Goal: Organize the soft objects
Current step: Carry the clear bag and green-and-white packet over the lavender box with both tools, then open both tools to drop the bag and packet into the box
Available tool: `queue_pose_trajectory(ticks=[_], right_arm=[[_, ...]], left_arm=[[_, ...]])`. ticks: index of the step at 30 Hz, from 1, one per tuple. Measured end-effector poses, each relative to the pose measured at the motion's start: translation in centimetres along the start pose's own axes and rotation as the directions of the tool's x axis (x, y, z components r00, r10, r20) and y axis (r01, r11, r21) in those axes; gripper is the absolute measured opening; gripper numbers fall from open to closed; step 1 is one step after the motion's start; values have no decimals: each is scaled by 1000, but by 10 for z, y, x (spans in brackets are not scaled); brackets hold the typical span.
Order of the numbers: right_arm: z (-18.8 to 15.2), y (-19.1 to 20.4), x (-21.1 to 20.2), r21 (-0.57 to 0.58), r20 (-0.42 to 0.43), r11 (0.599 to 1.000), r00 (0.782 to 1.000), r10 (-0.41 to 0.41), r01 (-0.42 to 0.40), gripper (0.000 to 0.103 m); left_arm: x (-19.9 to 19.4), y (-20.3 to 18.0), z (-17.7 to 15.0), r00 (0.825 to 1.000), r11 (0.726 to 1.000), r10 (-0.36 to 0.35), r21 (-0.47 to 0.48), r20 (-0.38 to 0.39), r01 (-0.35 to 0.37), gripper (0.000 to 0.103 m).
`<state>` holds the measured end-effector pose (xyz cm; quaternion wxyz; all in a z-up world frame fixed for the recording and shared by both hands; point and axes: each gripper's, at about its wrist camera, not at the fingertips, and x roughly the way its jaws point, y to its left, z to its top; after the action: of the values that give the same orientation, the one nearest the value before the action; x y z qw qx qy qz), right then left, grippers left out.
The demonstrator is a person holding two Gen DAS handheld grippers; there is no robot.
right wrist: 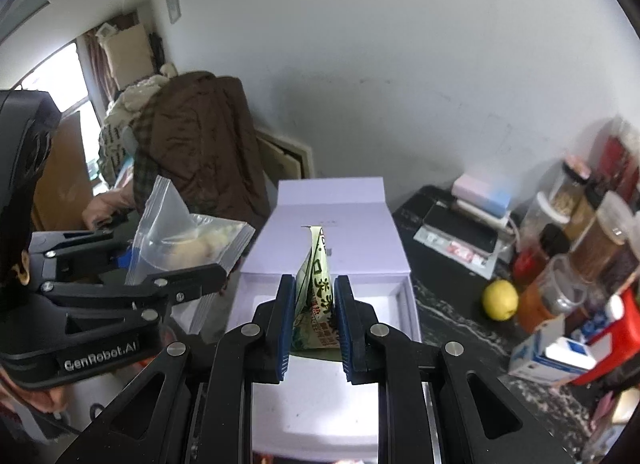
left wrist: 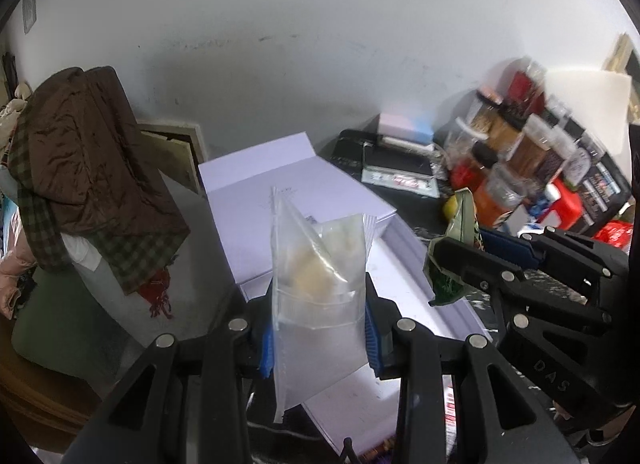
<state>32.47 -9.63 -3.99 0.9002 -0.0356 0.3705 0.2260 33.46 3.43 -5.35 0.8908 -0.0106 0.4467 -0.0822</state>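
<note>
My left gripper (left wrist: 320, 328) is shut on a clear zip bag (left wrist: 316, 284) with pale lumps inside, held upright over the open lavender box (left wrist: 404, 264). The same clear zip bag (right wrist: 180, 240) shows at the left of the right wrist view, in the left gripper (right wrist: 176, 264). My right gripper (right wrist: 312, 312) is shut on a green and white printed packet (right wrist: 316, 288), standing upright above the box's open tray (right wrist: 360, 304). From the left wrist view the right gripper (left wrist: 444, 256) holds that packet (left wrist: 460, 236) to the right of the bag.
The box lid (right wrist: 332, 219) lies folded back toward the wall. A brown jacket (left wrist: 88, 167) hangs over a pile at left. Jars and bottles (right wrist: 580, 248), a yellow lemon (right wrist: 499, 299), a black device (right wrist: 460, 232) and cartons crowd the dark counter at right.
</note>
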Motion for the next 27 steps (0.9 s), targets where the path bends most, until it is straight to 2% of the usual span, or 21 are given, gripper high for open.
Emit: queue_pose_trajectory(ticks=[8, 17, 24, 27], right_arm=[[-7, -20, 61, 16, -65, 1000, 998, -20, 22, 20], [-23, -39, 102, 26, -143, 998, 988, -58, 62, 20], [-32, -46, 116, 32, -192, 995, 978, -87, 95, 23], [-34, -49, 116, 36, -203, 993, 974, -102, 112, 33]], left_arm=[[59, 0, 1, 999, 1000, 14, 25, -35, -13, 34], [106, 2, -4, 996, 999, 35, 23, -85, -33, 34], [117, 5, -7, 994, 998, 67, 20, -89, -66, 34], [118, 4, -7, 992, 996, 88, 30, -92, -86, 34]])
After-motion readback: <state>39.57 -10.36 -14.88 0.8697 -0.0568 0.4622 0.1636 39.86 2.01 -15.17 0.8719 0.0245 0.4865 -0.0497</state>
